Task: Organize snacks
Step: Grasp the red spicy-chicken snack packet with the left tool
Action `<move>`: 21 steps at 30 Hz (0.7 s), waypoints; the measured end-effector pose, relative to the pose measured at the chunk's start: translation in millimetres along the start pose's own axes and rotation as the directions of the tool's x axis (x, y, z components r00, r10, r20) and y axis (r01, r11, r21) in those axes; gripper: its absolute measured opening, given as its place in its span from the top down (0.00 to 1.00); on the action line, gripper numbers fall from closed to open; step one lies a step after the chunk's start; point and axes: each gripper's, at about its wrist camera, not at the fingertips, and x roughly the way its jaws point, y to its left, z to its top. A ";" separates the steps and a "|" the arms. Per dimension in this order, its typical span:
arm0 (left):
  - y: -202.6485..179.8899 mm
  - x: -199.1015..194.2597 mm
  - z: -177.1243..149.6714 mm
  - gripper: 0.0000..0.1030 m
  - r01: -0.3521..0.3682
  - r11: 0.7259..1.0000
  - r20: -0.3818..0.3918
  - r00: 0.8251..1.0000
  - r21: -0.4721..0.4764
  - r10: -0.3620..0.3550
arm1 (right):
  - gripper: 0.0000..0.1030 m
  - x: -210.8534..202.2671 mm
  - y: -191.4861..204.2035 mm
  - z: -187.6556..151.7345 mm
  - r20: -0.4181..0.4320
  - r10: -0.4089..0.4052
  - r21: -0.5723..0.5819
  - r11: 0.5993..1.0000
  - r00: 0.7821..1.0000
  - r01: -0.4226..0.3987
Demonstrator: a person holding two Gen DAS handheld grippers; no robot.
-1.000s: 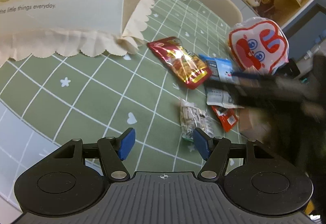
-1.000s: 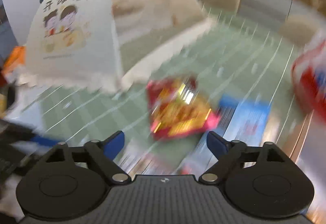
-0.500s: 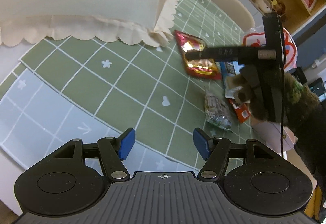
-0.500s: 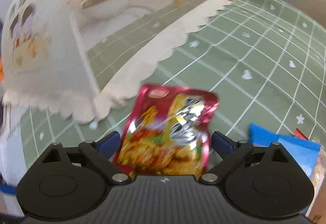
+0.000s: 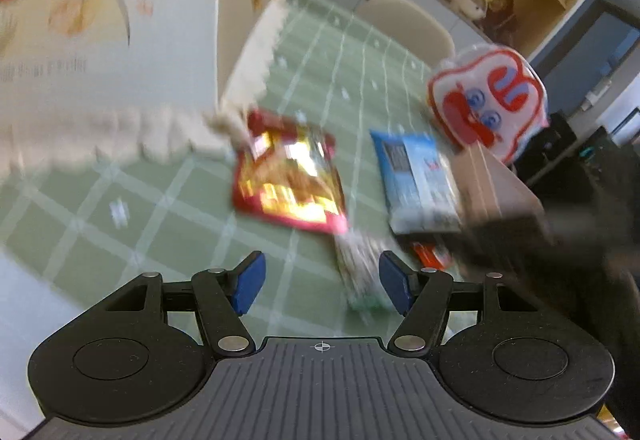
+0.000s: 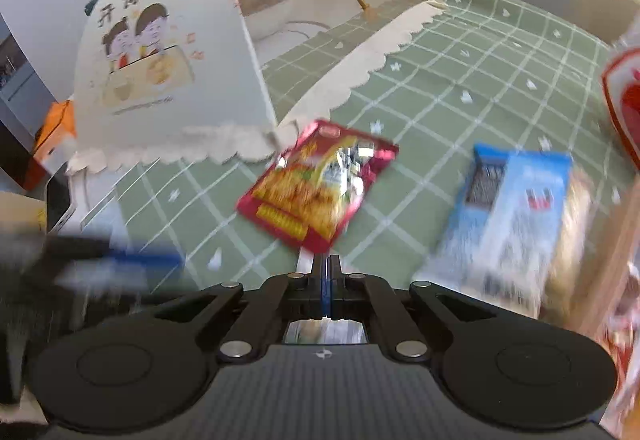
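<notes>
A red and yellow snack packet [image 6: 320, 186] lies on the green checked tablecloth [image 6: 460, 80], also in the left wrist view [image 5: 290, 180]. A blue packet [image 6: 516, 208] lies to its right, also in the left wrist view [image 5: 416, 182]. My right gripper [image 6: 327, 280] has its jaws together just behind the red packet's near edge; whether it pinches the packet I cannot tell. My left gripper [image 5: 320, 282] is open and empty above the cloth, with a small clear packet [image 5: 360, 276] beside its right finger.
A cream mesh food cover [image 6: 240, 40] stands at the left over a white dish. A large red and white bag [image 5: 486, 96] stands at the right, with a cardboard box [image 5: 492, 180] in front. Chairs and shelves are at the back.
My right gripper has shut from wide open, and the red packet now lies ahead of it instead of between its fingers. My left gripper has swung closer to the snacks, still open.
</notes>
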 end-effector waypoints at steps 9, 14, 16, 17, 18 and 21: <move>19.8 75.4 72.5 0.34 -0.108 0.994 0.032 0.994 -0.019 0.109 | 0.46 -9.7 3.9 -34.2 0.074 -0.167 0.071 0.984 0.983 0.162; 3.7 120.5 82.9 0.27 -0.140 0.982 -0.025 0.989 0.128 0.144 | 0.44 -7.9 0.7 -48.6 0.065 -0.170 0.151 0.976 0.983 0.159; -9.5 130.8 81.2 0.23 -0.133 0.958 -0.039 0.988 0.253 0.147 | 0.44 -8.5 2.1 -57.8 0.056 -0.181 0.163 0.972 0.982 0.170; -16.0 133.8 78.3 0.23 -0.125 0.941 -0.045 0.988 0.315 0.146 | 0.43 -9.1 3.1 -62.3 0.053 -0.187 0.164 0.971 0.981 0.176; -21.9 134.8 74.5 0.22 -0.111 0.921 -0.050 0.989 0.372 0.140 | 0.43 -10.2 4.7 -67.4 0.048 -0.192 0.161 0.970 0.980 0.182; -33.7 126.2 59.8 0.22 -0.092 0.866 -0.062 0.988 0.491 0.140 | 0.40 -12.5 12.9 -82.8 0.042 -0.221 0.136 0.968 0.974 0.213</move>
